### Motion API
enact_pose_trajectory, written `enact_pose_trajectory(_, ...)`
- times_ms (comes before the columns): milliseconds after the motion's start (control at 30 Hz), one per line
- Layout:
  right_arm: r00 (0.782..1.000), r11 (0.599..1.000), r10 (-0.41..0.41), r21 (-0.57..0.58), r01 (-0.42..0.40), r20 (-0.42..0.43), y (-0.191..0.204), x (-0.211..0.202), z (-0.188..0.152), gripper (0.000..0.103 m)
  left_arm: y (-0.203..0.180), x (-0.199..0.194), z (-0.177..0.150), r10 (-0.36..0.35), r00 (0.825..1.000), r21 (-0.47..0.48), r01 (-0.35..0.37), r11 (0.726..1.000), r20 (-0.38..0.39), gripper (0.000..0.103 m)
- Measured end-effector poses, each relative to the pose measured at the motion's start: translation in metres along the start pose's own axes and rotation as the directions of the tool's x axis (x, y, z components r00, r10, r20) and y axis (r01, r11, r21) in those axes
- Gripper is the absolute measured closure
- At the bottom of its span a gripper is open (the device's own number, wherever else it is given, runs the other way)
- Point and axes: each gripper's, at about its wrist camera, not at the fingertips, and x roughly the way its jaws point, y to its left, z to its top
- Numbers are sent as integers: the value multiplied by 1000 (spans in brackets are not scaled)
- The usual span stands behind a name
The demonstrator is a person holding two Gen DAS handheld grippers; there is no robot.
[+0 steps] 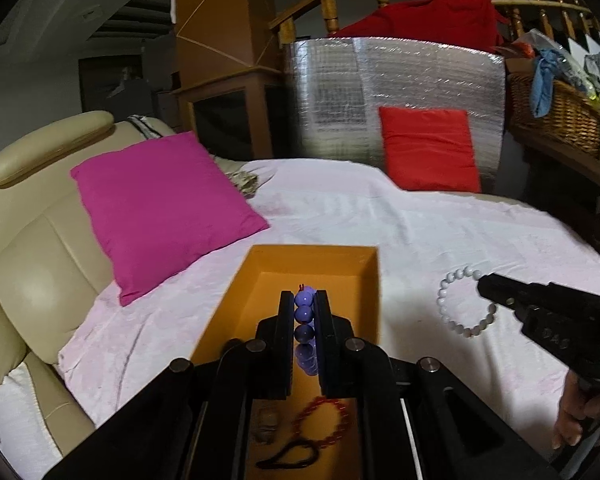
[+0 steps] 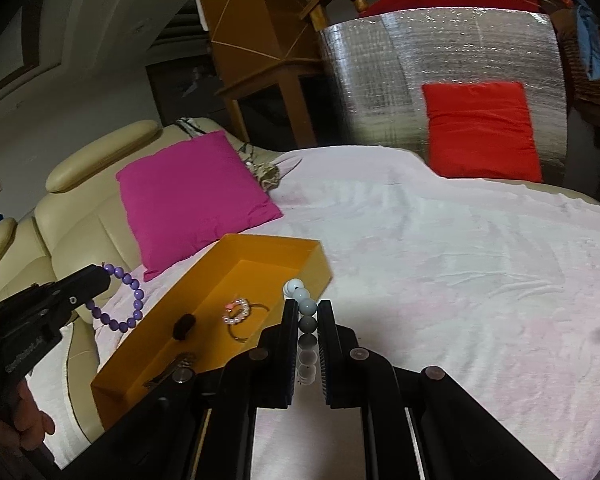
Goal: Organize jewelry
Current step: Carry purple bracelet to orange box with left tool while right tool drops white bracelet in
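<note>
Left wrist view: left gripper (image 1: 304, 308) clamped narrow on purple bracelet (image 1: 304, 312), held above orange box (image 1: 364, 260); red bracelet (image 1: 324, 420) lies in box.
Right wrist view: right gripper (image 2: 305, 312) pinches white bracelet (image 2: 306, 306) right of box, over white sheet (image 2: 460, 280).

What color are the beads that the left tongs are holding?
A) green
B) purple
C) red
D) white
B: the left tongs are shut on the purple bead bracelet, which hangs from them beside the orange box, while the white bead bracelet is in the right tongs.
</note>
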Motion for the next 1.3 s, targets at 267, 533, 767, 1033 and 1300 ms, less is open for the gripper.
enact_pose_trajectory(267, 998, 997, 69, -44, -70, -8, 27, 9, -7, 92, 24, 9, -11, 53, 998, -17, -54, 998, -38, 93)
enact_pose_trajectory(533, 992, 990, 122, -70, -123, -17, 46, 17, -13, 92, 36, 16, -19, 90, 994, -19, -91, 996, -61, 93)
enact_pose_trajectory(767, 987, 986, 159, -51, -161, -38, 55, 30, -15, 92, 40, 27, -24, 106, 991, -10, -108, 994, -81, 93)
enact_pose_trajectory(1033, 980, 981, 184, -40, -188, -76, 67, 55, -21, 92, 44, 49, -31, 138, 983, 7, -138, 990, -120, 93)
enact_pose_trajectory(1300, 975, 979, 189, -51, -196, -113, 76, 75, -29, 92, 57, 69, -41, 164, 972, 4, -166, 986, -166, 93)
